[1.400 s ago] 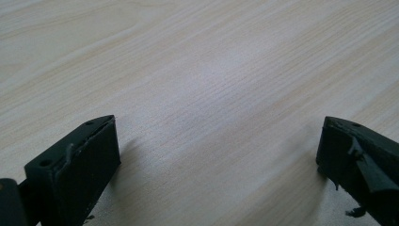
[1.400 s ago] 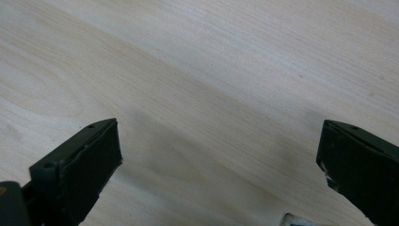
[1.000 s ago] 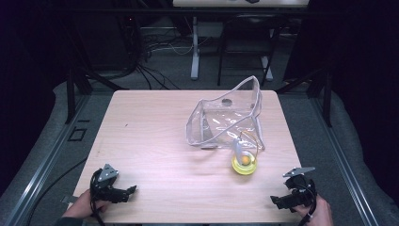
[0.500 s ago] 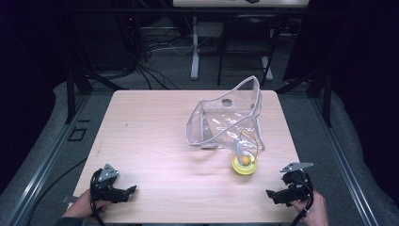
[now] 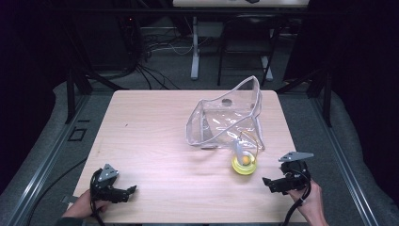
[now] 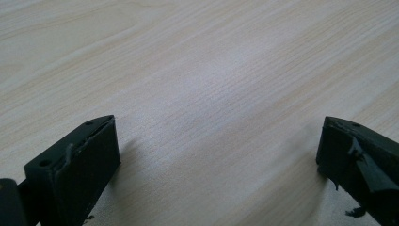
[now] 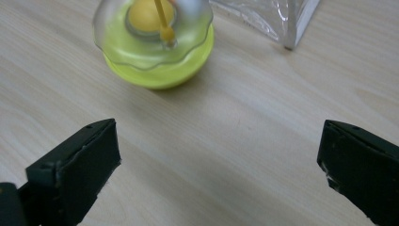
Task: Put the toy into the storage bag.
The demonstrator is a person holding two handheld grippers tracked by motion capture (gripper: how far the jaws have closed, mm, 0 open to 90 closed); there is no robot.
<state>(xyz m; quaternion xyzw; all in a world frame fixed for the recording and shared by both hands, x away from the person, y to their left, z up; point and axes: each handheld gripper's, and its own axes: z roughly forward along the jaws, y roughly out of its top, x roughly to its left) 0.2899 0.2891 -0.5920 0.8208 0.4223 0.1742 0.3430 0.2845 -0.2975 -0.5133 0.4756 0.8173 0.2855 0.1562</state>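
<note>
The table is pale wood with fine grain; the bag is clear; the toy is yellow-green under a translucent dome; both grippers' jaws are black.

One wooden table, one clear plastic bag, one yellow-green toy, two hand-held grippers: left hand-held gripper, right hand-held gripper

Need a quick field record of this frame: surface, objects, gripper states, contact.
surface: light wooden table
objects: clear plastic pouch, back right of centre; yellow-green round toy with a clear top, just in front of the pouch
left gripper: open, near left corner, bare wood between jaws
right gripper: open, near right edge, aimed at the toy
contact: neither gripper touches an object
toy vs pouch: close together; touching or not, cannot tell
</note>
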